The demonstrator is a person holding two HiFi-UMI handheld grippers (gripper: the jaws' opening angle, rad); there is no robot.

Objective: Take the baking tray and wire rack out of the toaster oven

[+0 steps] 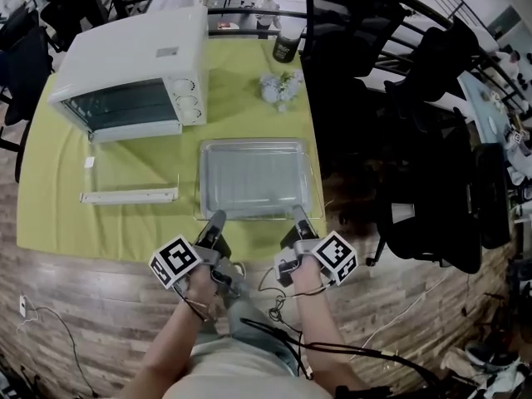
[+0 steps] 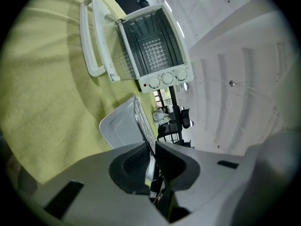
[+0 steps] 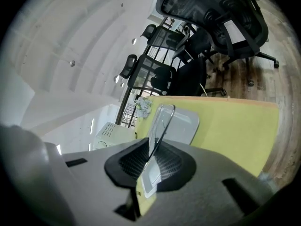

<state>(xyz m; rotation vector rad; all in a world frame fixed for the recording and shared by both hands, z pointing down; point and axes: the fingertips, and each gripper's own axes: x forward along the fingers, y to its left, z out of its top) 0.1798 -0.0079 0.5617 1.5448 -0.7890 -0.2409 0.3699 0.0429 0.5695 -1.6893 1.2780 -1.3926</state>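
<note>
The left gripper's [image 1: 217, 218] jaws are closed on the near left corner of the baking tray [image 1: 252, 144], and the right gripper's [image 1: 298, 214] jaws on its near right corner. Both pinch the rim together with the wire rack [image 1: 253, 181] lying in the tray. The tray is outside the toaster oven [image 1: 137, 61], which stands at its 10 o'clock. The oven's glass door [image 1: 133, 173] is dropped flat on the bench [image 1: 37, 214] with its yellow-green cloth [image 1: 125, 231], a strip of bare cloth between door and tray at 9 o'clock. A white cluster [image 1: 278, 88] sits at 12 o'clock, apart from the far rim. At 3 o'clock the rim runs near the bench edge, with office chairs [image 1: 432, 140] beyond.
</note>
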